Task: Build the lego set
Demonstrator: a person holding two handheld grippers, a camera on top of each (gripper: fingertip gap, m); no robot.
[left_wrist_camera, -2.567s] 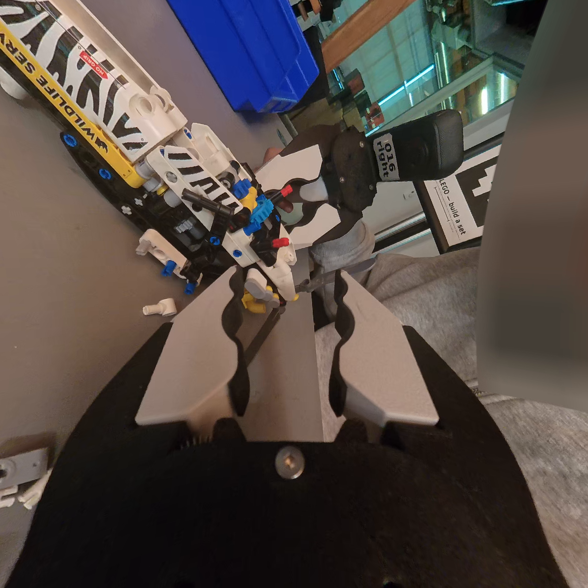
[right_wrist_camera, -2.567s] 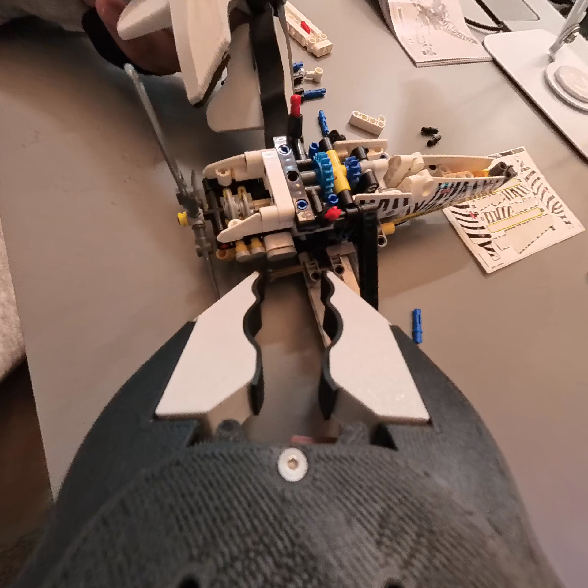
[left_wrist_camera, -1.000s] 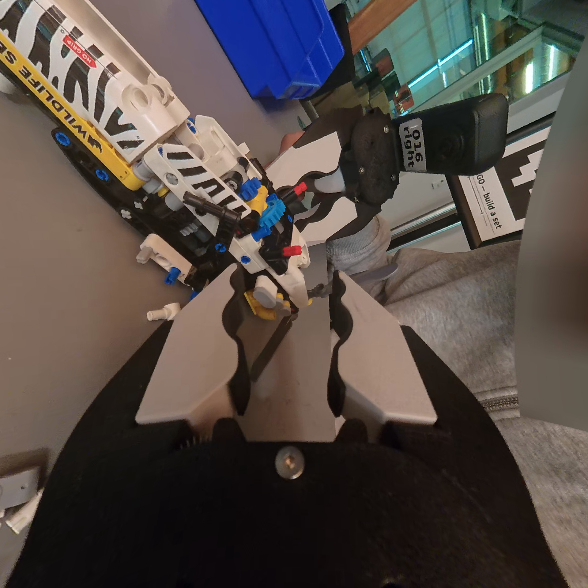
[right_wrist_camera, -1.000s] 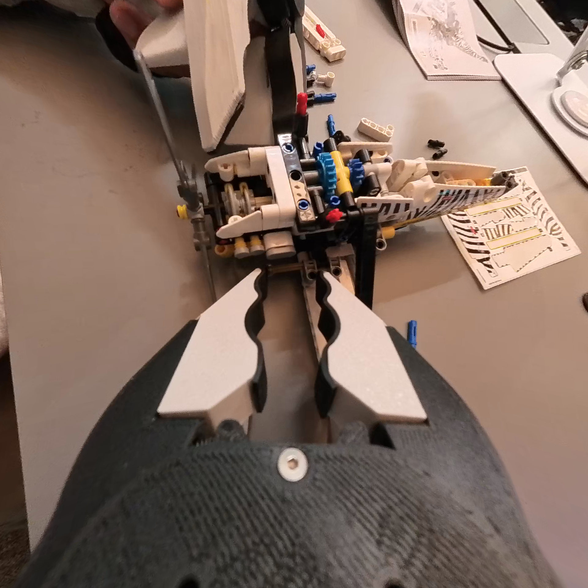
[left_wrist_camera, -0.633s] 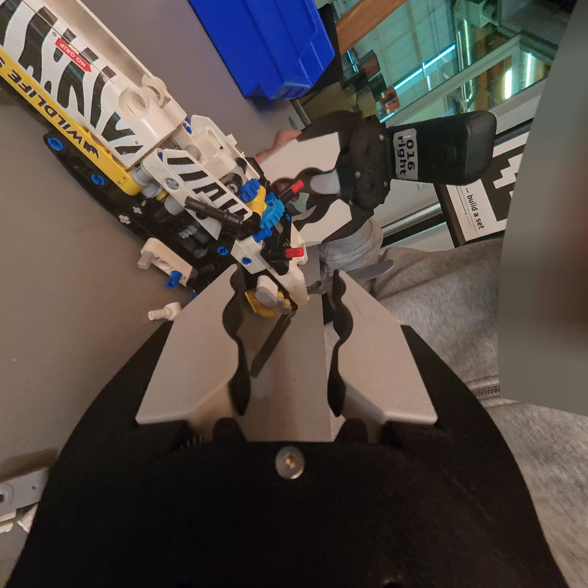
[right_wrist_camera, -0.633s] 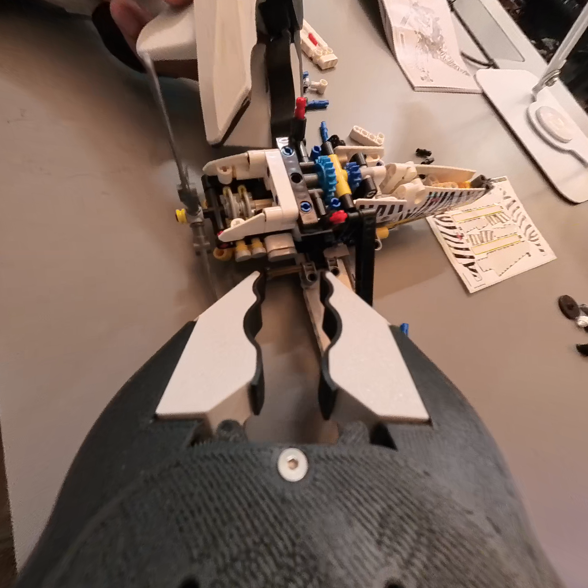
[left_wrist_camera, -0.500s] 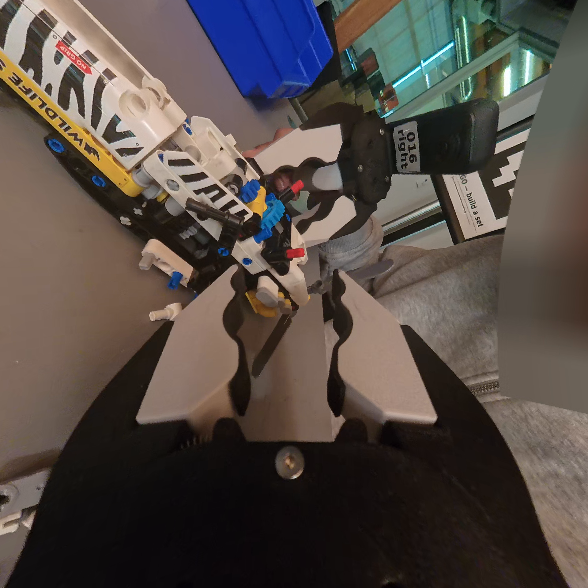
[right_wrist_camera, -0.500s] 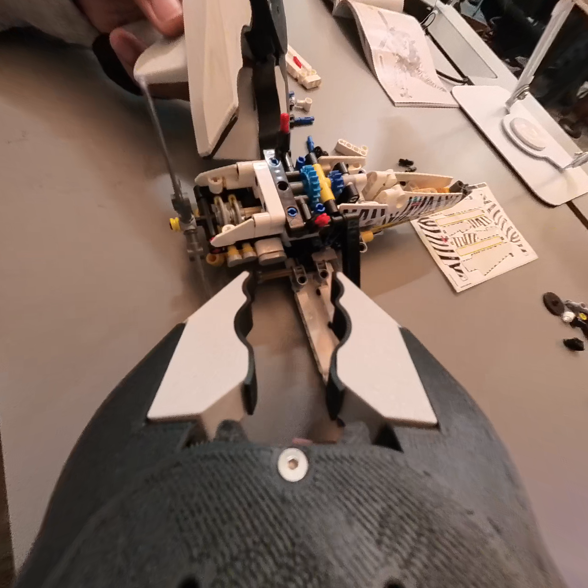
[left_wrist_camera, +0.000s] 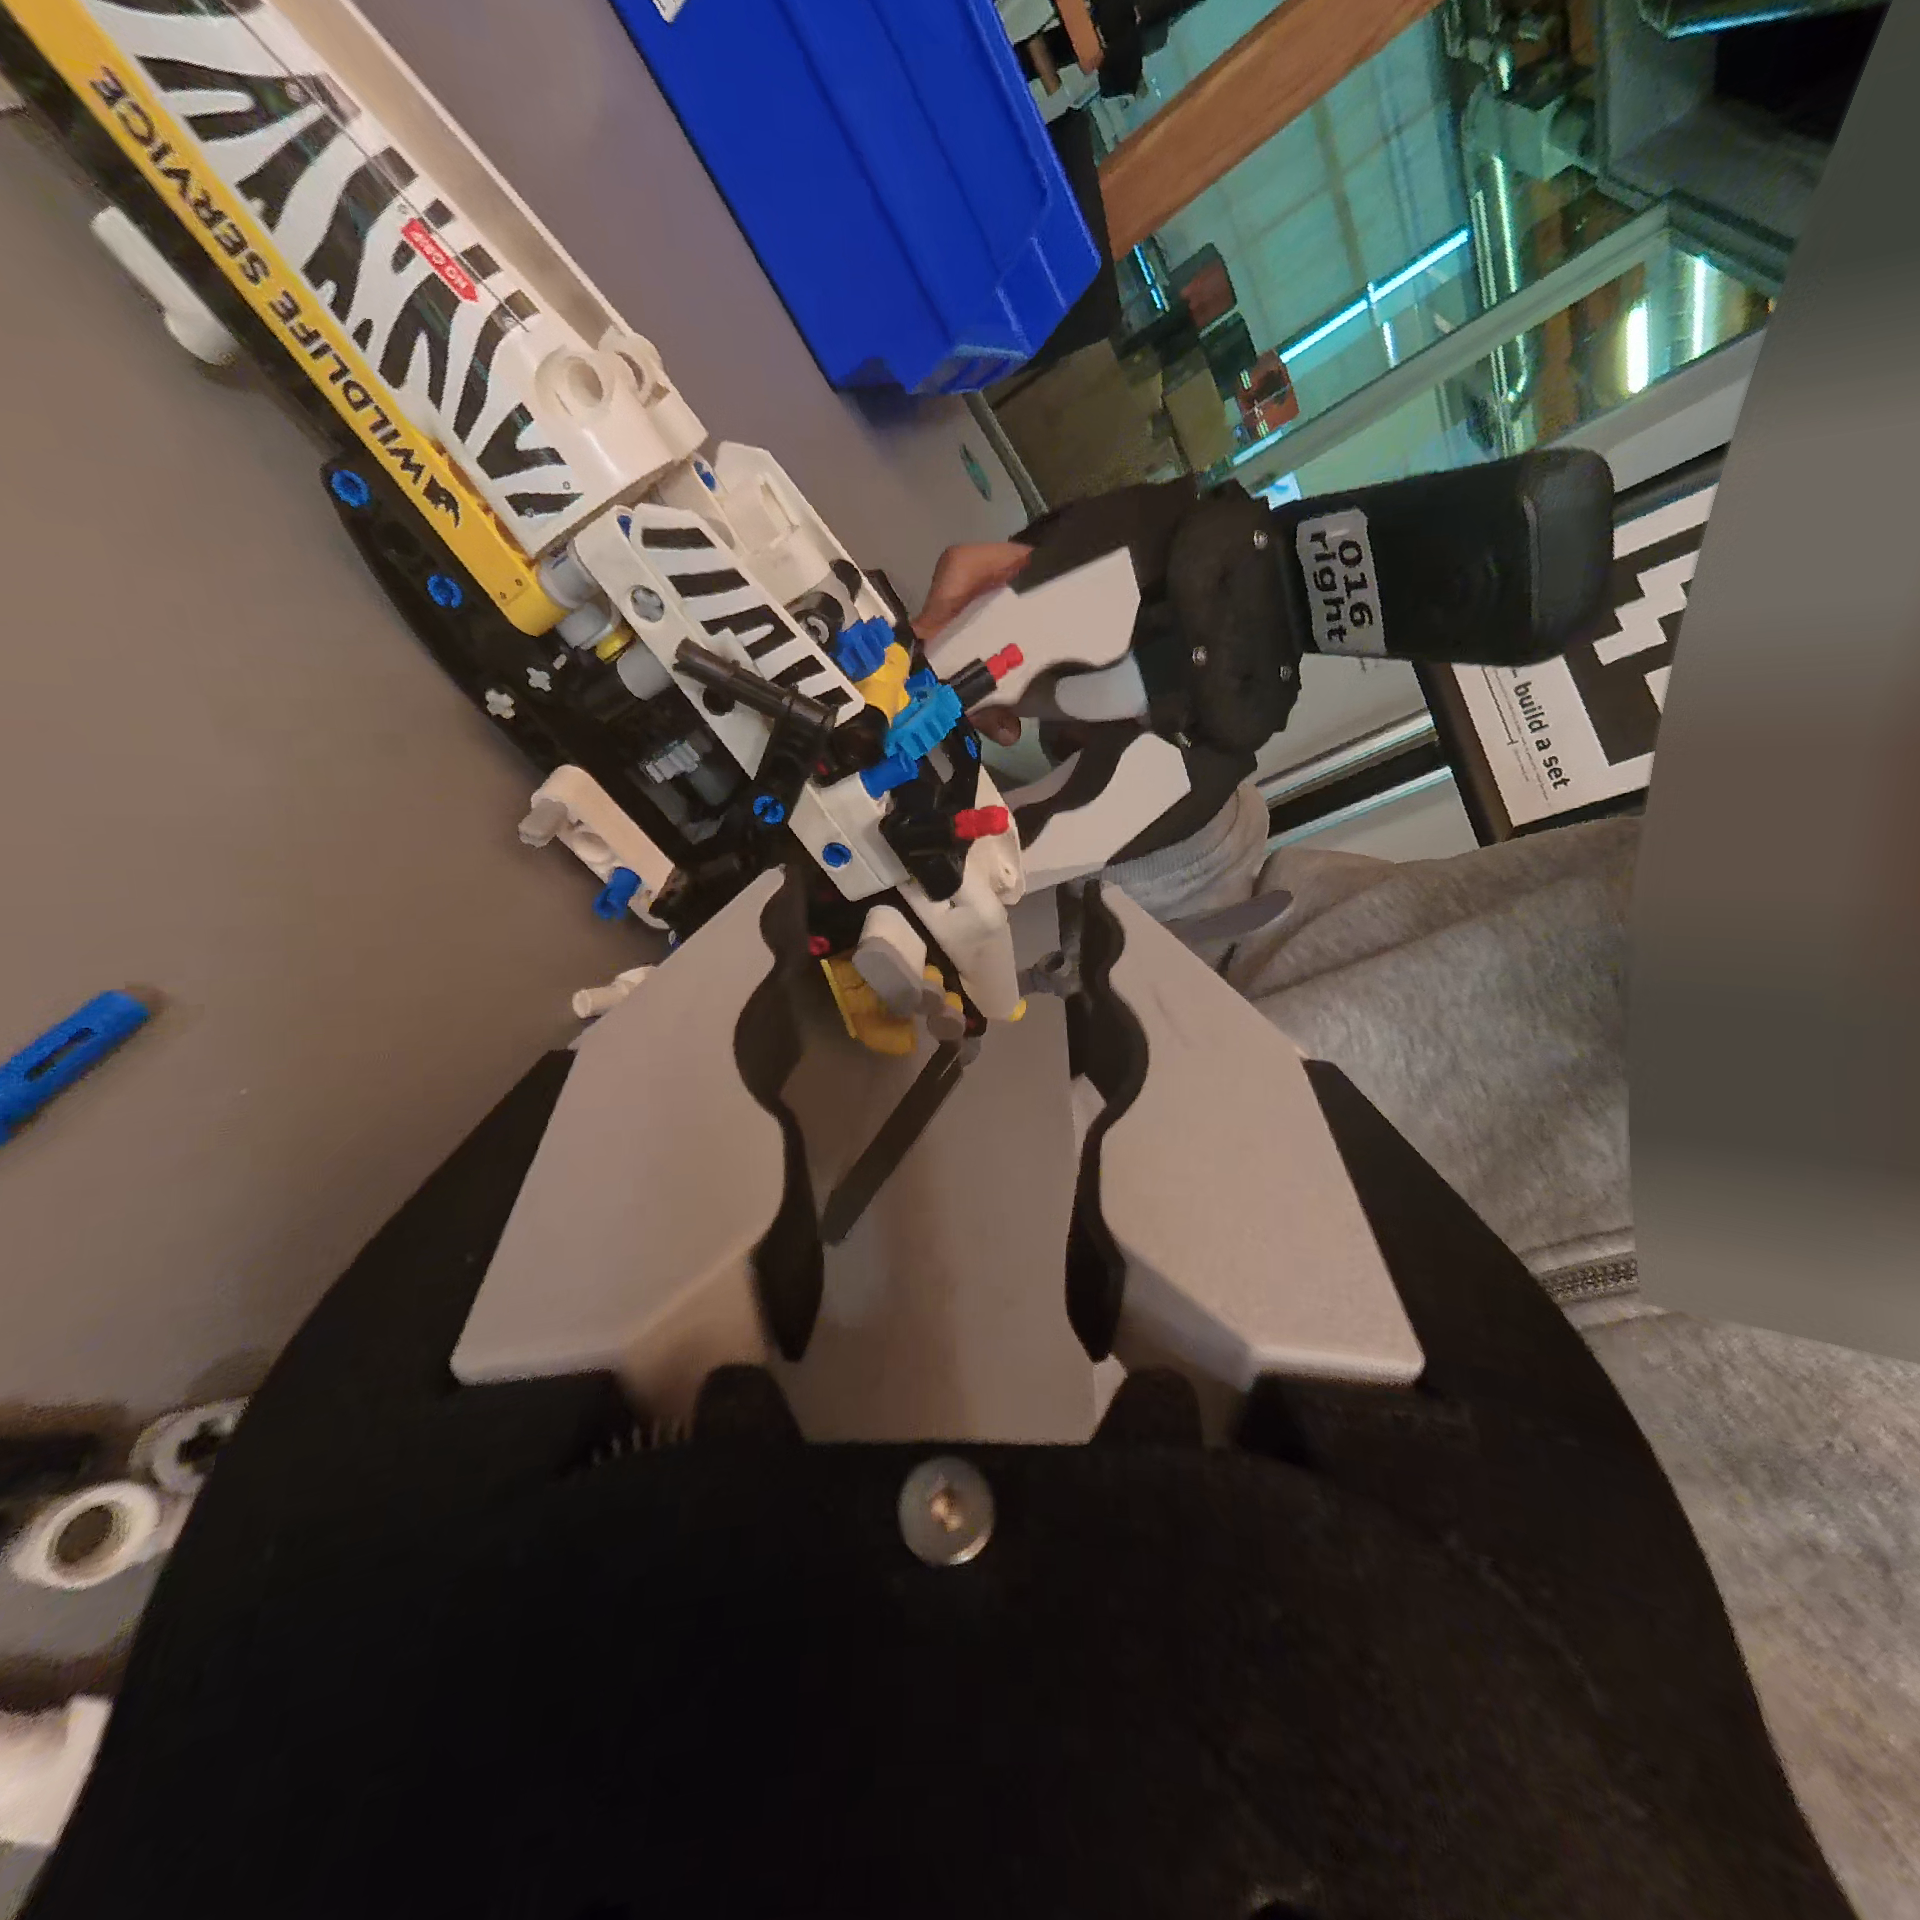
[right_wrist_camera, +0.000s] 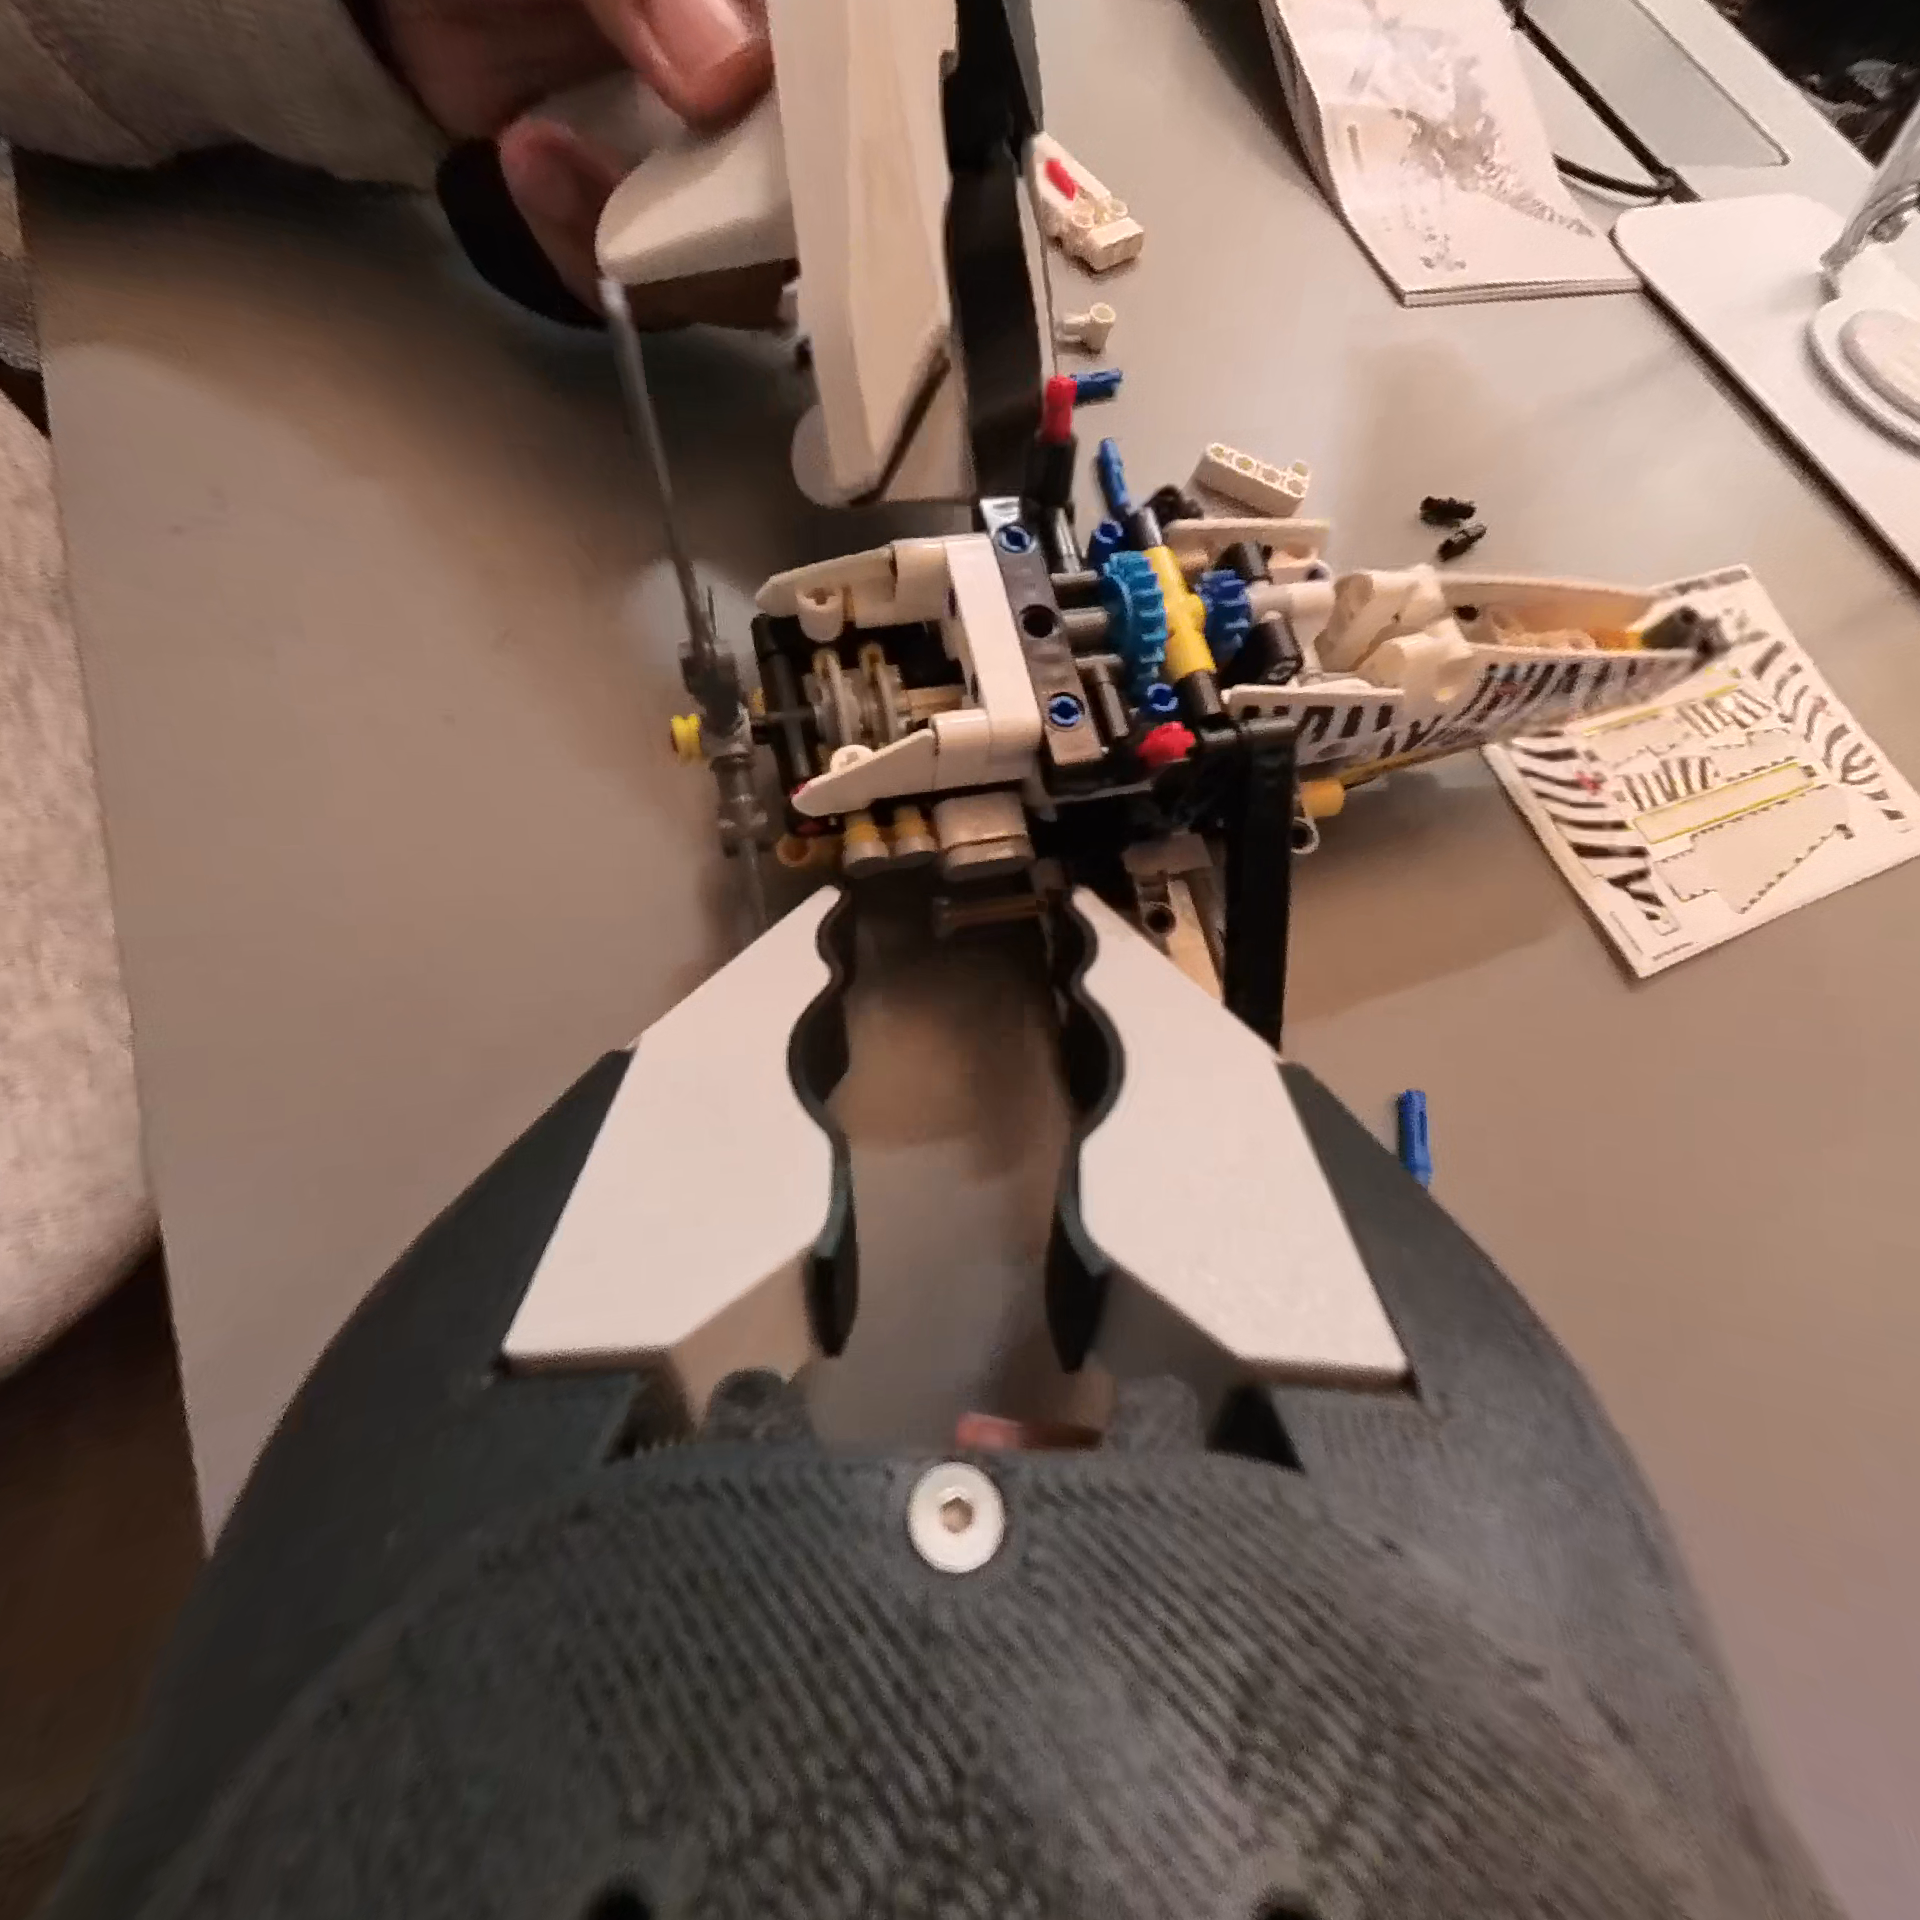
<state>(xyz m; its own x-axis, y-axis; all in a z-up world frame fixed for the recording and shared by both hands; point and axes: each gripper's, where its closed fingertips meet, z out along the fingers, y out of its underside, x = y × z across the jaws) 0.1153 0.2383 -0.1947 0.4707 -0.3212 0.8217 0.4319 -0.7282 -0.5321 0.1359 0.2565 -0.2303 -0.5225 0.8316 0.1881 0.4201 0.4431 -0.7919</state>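
The zebra-striped white, black and yellow lego aircraft model [left_wrist_camera: 582, 488] [right_wrist_camera: 1039, 675] lies on the grey table [right_wrist_camera: 416, 727]. My left gripper [left_wrist_camera: 930, 904] stands open around the model's nose. A long black beam [left_wrist_camera: 894, 1143] from the model runs back between its fingers. My right gripper [right_wrist_camera: 951, 904] faces the model's other side, open, with its fingertips on either side of a dark part under the body. It also shows behind the model in the left wrist view [left_wrist_camera: 1049, 707]. A grey propeller blade [right_wrist_camera: 649, 416] sticks up from the nose.
A blue bin [left_wrist_camera: 862, 177] stands behind the model. A sticker sheet [right_wrist_camera: 1704, 821], an instruction booklet [right_wrist_camera: 1434, 156], loose white, blue and black pieces [right_wrist_camera: 1252, 478], a blue pin [right_wrist_camera: 1413, 1132] and a blue tool [left_wrist_camera: 62, 1049] lie about. A grey sleeve [left_wrist_camera: 1455, 1039] is at the table edge.
The right gripper's jaws widened, then narrowed a little, and it shifted left off the tan beam at its right finger. The left gripper and model kept their relative places.
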